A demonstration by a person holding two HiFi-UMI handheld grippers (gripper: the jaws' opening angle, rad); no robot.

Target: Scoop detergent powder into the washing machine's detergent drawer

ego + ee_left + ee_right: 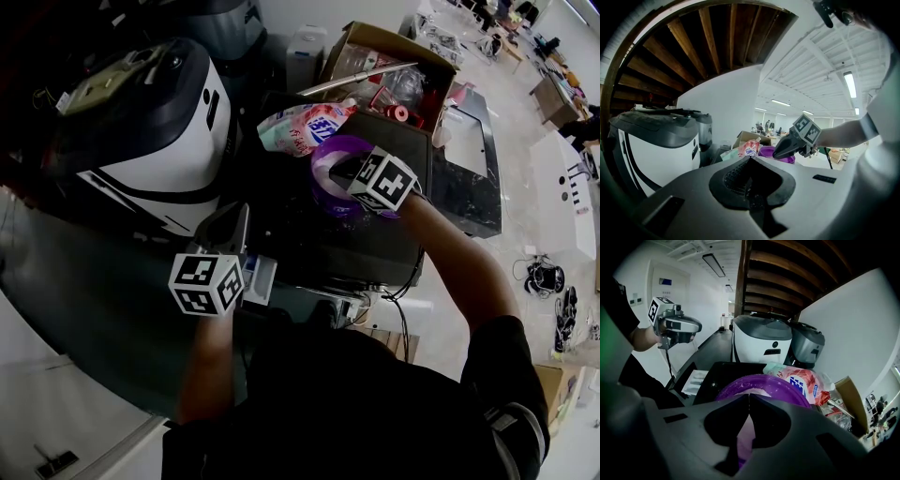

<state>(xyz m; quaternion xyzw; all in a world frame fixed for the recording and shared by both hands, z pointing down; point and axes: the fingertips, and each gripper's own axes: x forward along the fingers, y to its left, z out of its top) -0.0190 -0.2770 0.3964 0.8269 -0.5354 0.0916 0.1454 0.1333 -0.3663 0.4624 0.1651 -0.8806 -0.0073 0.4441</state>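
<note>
A purple bowl (pixel 780 389) with white powder stands on the dark washing machine top (pixel 309 246). My right gripper (pixel 748 397) hovers over the bowl's near rim, shut; a pale purple strip between its jaws looks like a scoop handle (pixel 744 441). The head view shows the right gripper (pixel 330 171) at the bowl (pixel 323 187). A pink detergent bag (pixel 305 127) lies just behind it. The open detergent drawer (pixel 695 380) shows pale compartments at the machine's front left. My left gripper (pixel 234 225) is held above that drawer (pixel 261 279), shut and empty, seen in the right gripper view (pixel 696 327) raised in the air.
A large white-and-black appliance (pixel 159 131) stands left of the machine, with a grey one (pixel 808 347) behind it. A cardboard box (pixel 394 66) of clutter sits behind the bag. A dark slab (pixel 464 178) lies on the floor to the right.
</note>
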